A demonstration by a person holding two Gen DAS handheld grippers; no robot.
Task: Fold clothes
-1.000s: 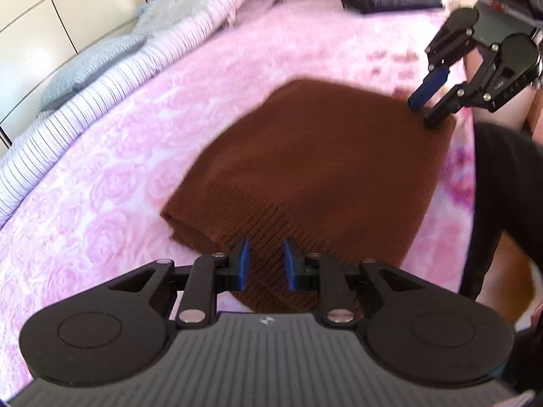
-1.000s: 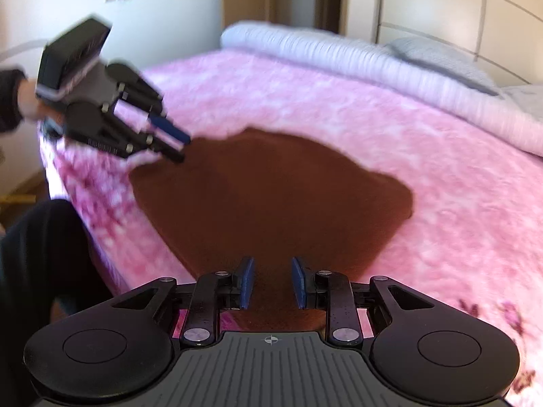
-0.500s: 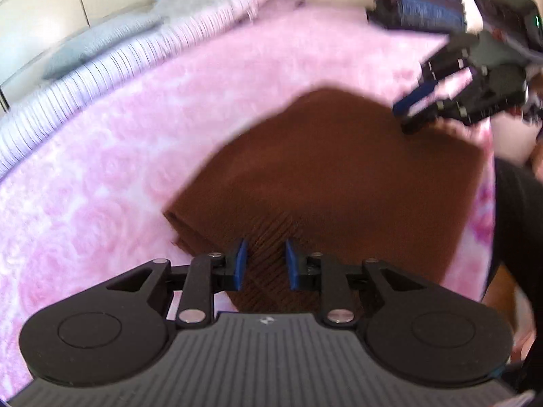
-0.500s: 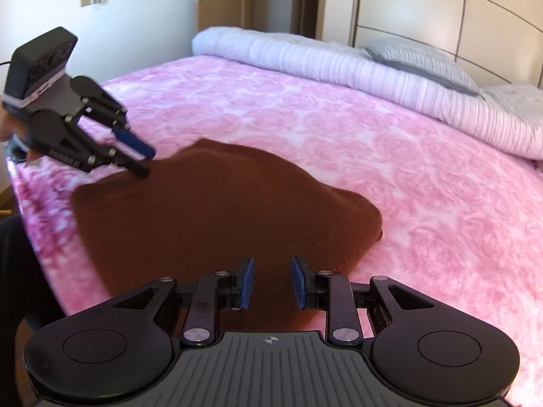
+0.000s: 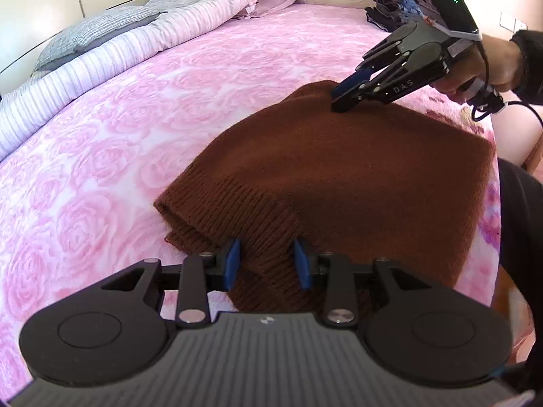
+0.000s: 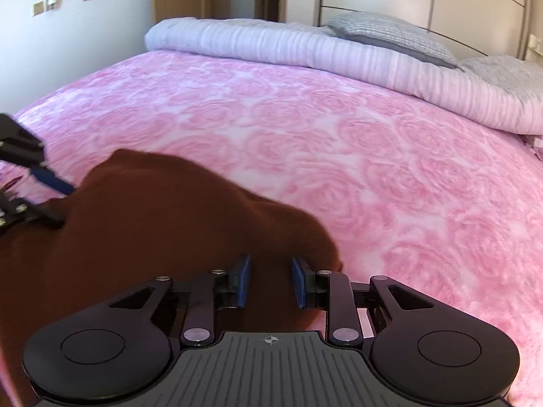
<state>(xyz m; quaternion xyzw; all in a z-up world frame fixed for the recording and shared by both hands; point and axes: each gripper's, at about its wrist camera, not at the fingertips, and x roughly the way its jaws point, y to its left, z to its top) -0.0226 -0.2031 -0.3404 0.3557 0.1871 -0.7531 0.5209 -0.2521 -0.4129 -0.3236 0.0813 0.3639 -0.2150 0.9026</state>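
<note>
A folded brown knit sweater (image 5: 339,176) lies on the pink rose-patterned bedspread (image 5: 101,142) near the bed's edge. My left gripper (image 5: 267,264) is open, its blue pads either side of the sweater's ribbed hem corner, not closed on it. My right gripper (image 5: 342,96) shows in the left wrist view, resting its tips on the sweater's far side. In the right wrist view the right gripper (image 6: 270,281) is open over the sweater (image 6: 152,237), and the left gripper's fingers (image 6: 51,179) show at the sweater's left edge.
A striped lilac duvet (image 6: 339,57) and grey pillows (image 6: 390,34) lie along the head of the bed. A stack of dark folded clothes (image 5: 390,10) sits at the far corner. The bed edge and the person's dark clothing (image 5: 519,237) are at the right.
Both grippers have come lower and closer onto the sweater. The right gripper moved from the sweater's far corner inward over its top. The sweater stays folded in place.
</note>
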